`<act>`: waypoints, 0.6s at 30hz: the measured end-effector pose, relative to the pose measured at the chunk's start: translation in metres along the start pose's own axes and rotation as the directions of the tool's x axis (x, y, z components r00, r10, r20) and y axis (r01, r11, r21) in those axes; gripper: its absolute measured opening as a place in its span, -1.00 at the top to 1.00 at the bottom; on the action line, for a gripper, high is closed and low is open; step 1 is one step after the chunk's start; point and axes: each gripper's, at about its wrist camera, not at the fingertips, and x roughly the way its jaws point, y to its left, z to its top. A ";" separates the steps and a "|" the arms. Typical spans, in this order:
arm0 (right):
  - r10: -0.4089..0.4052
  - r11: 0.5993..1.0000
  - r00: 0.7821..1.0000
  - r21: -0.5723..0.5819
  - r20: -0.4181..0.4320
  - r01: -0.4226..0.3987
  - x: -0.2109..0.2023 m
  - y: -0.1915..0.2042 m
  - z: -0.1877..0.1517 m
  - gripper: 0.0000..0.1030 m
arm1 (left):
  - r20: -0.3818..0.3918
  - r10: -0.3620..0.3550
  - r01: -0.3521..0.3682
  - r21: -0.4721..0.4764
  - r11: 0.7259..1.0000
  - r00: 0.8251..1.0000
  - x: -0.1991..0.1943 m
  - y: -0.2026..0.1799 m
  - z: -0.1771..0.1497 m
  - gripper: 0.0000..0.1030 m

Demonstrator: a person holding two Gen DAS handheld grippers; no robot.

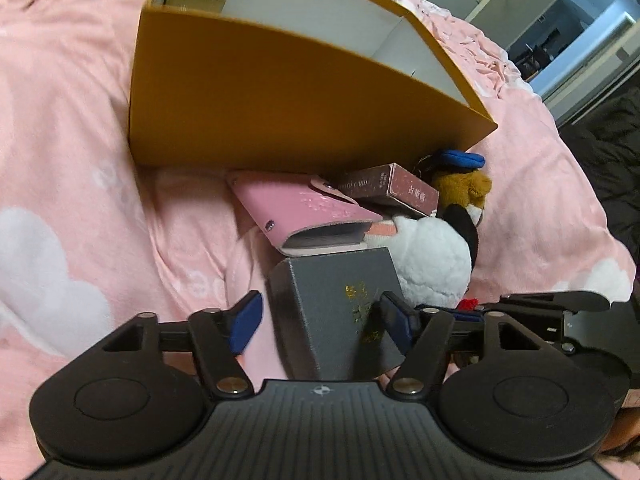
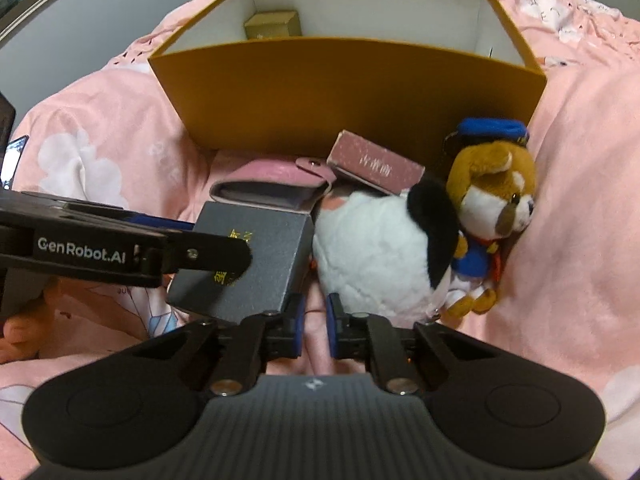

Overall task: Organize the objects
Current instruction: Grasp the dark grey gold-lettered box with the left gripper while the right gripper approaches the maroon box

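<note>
Over the grey box (image 1: 340, 304), left gripper (image 1: 320, 320) jaws gape wide; right gripper (image 2: 316, 324) jaws nearly together, empty.

A pink cloud-print quilt (image 2: 580, 208) carried an open orange box (image 2: 344, 92), a pink wallet (image 2: 272, 184), a grey box (image 2: 260, 256), a white plush (image 2: 372, 252) and a brown plush dog (image 2: 492, 200).

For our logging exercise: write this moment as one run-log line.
left gripper: open, straddling grey box | right gripper: shut, empty | orange box: holds small gold box
</note>
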 end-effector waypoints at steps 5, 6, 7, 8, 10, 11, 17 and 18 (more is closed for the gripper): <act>0.006 1.000 1.000 0.007 -0.009 -0.005 0.002 -0.002 0.000 0.74 | -0.011 -0.036 0.036 -0.020 0.999 0.999 0.010 0.001 -0.001 -0.62; 0.006 1.000 1.000 0.009 -0.012 -0.006 0.003 -0.002 -0.001 0.74 | -0.014 -0.041 0.041 -0.023 0.999 0.999 0.013 0.000 -0.002 -0.63; 0.005 1.000 1.000 0.011 -0.016 -0.005 0.003 -0.002 -0.001 0.75 | -0.015 -0.041 0.040 -0.025 0.999 0.999 0.015 0.000 -0.002 -0.63; 0.003 1.000 1.000 0.014 -0.018 -0.003 0.004 -0.003 -0.001 0.75 | -0.014 -0.043 0.042 -0.028 0.999 0.999 0.015 0.000 -0.002 -0.61; 0.005 1.000 1.000 0.016 -0.015 -0.005 0.003 -0.004 -0.001 0.75 | 0.002 -0.046 0.046 -0.043 0.998 0.999 0.010 0.003 -0.003 -0.45; 0.003 1.000 1.000 0.014 -0.012 -0.002 0.002 -0.004 -0.002 0.75 | 0.014 -0.044 0.045 -0.052 0.998 0.999 0.006 0.004 -0.004 -0.31; -0.006 1.000 0.999 -0.014 0.032 0.007 -0.015 -0.002 0.004 0.72 | 0.079 -0.089 0.094 -0.070 0.993 0.993 -0.020 0.009 -0.006 0.12; -0.011 0.999 0.999 -0.031 0.046 0.012 -0.019 -0.001 0.007 0.72 | 0.097 -0.097 0.103 -0.059 0.993 0.991 -0.025 0.007 -0.006 0.14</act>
